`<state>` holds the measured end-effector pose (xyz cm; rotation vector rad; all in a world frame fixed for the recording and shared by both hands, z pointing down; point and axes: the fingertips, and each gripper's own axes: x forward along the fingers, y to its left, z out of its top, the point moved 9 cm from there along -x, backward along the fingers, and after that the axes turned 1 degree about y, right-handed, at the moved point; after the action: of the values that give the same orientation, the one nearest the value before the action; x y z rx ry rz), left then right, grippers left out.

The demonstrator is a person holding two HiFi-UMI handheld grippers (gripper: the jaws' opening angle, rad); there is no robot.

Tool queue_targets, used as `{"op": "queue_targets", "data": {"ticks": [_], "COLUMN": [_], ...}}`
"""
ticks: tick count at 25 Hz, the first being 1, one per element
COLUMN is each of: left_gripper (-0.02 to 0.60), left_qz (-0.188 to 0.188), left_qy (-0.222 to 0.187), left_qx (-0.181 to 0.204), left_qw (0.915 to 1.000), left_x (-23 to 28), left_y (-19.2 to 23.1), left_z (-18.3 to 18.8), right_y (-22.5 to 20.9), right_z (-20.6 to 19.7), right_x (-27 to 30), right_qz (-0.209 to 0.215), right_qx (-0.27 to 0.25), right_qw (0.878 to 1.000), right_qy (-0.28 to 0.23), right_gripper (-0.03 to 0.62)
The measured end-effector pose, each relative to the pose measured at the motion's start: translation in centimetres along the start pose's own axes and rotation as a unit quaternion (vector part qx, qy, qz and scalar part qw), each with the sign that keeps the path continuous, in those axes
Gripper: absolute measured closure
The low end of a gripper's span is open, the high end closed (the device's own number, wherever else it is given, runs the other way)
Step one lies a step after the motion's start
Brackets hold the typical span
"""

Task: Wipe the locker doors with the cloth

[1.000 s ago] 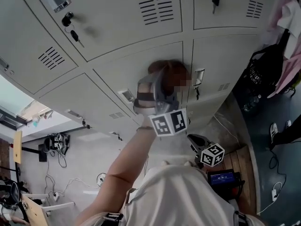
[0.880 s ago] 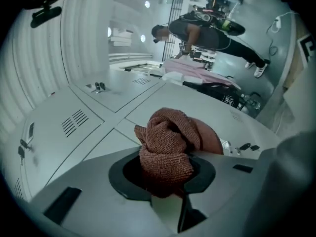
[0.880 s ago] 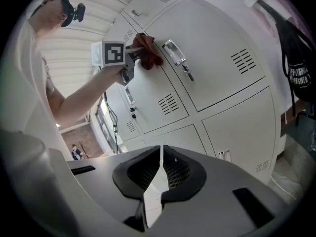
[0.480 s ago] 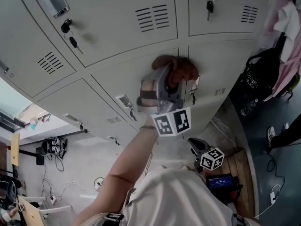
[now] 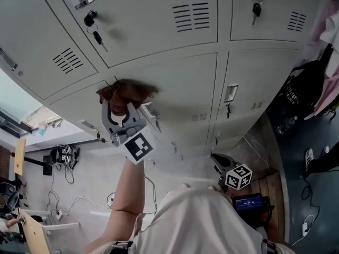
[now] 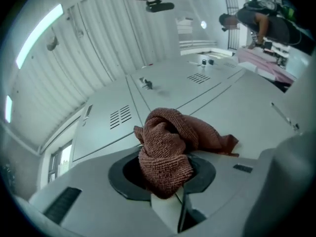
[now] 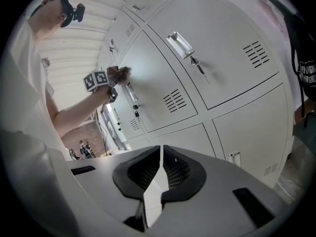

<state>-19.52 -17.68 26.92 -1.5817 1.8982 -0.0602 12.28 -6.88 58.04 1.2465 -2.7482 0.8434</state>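
Head view: left gripper (image 5: 124, 101) is reaching up at arm's length, its jaws clamping a bunched reddish-brown cloth (image 5: 127, 90). The cloth is pressing against the grey locker doors (image 5: 180, 86), right at the seam where the upper-left corner of a middle door is meeting the door above. A key (image 5: 97, 36) is hanging from that upper door's lock, with vent slots (image 5: 193, 16) further right on the same door. The right gripper (image 5: 220, 160) is hanging low near the person's torso, well apart from the cloth, its marker cube (image 5: 238, 176) facing the camera. A black bag (image 5: 304, 86) is hanging at the right edge, beside the lockers. Left gripper view: the jaws are closing on the cloth, which is spilling out over the tips in a thick wad and lying against the door face; a loose corner is trailing right across the panel. Louvres (image 6: 120, 116) are showing on the neighbouring door to the left. Right gripper view: the jaws are sitting fully together, nothing between them, pointing toward the lockers without touching them. A door with a pull handle (image 7: 178, 43) and a key below it is filling the upper right of this view. At upper left, the person's arm is stretching out to the lockers, with the left gripper and cloth up against a door.
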Motion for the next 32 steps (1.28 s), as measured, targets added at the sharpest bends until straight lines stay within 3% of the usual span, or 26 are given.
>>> {"op": "queue_targets", "data": {"ticks": [4,6,10,14,18,23,26,30,32], "left_gripper": [0.469,0.469,0.469,0.469,0.469,0.469,0.469,0.469,0.469], "left_qz": [-0.013,-0.038,-0.073,-0.118,-0.181,-0.262,-0.319,-0.34,-0.352], "left_qy": [-0.01,-0.029,-0.106,-0.126,-0.13,-0.12,-0.086,-0.039,-0.01], "left_qx": [0.045,0.062,0.088,0.114,0.146,0.197,0.18,0.092,0.054], "left_qw": [0.9989,0.9969,0.9878,0.9783,0.964,0.9372,0.9266,0.9351,0.9345], "left_x": [1.1,1.8,2.5,2.9,3.3,2.5,1.0,-2.3,-4.2], "left_y": [0.1,-1.9,-6.8,-11.0,-15.1,-20.0,-21.6,-20.8,-20.2], "left_z": [3.0,4.8,8.0,10.8,13.8,14.6,12.9,9.9,7.7], "right_y": [0.3,0.2,-0.3,-0.9,-1.6,-2.5,-3.0,-3.1,-3.2], "right_z": [-0.4,-0.6,-0.5,-0.5,-0.7,-0.9,-0.8,-0.3,0.0], "right_x": [0.3,0.0,-1.1,-2.5,-3.9,-5.4,-5.8,-5.6,-5.2], "right_qz": [0.003,0.0,-0.01,-0.023,-0.029,-0.031,-0.023,0.002,0.016], "right_qx": [0.004,0.006,0.01,0.014,0.017,0.022,0.021,0.012,0.004], "right_qw": [1.0,1.0,1.0,0.999,0.999,0.999,0.999,1.0,1.0], "right_qy": [0.001,-0.001,-0.012,-0.021,-0.025,-0.026,-0.023,-0.016,-0.011], "right_gripper": [0.565,0.565,0.565,0.565,0.565,0.565,0.565,0.565,0.565]}}
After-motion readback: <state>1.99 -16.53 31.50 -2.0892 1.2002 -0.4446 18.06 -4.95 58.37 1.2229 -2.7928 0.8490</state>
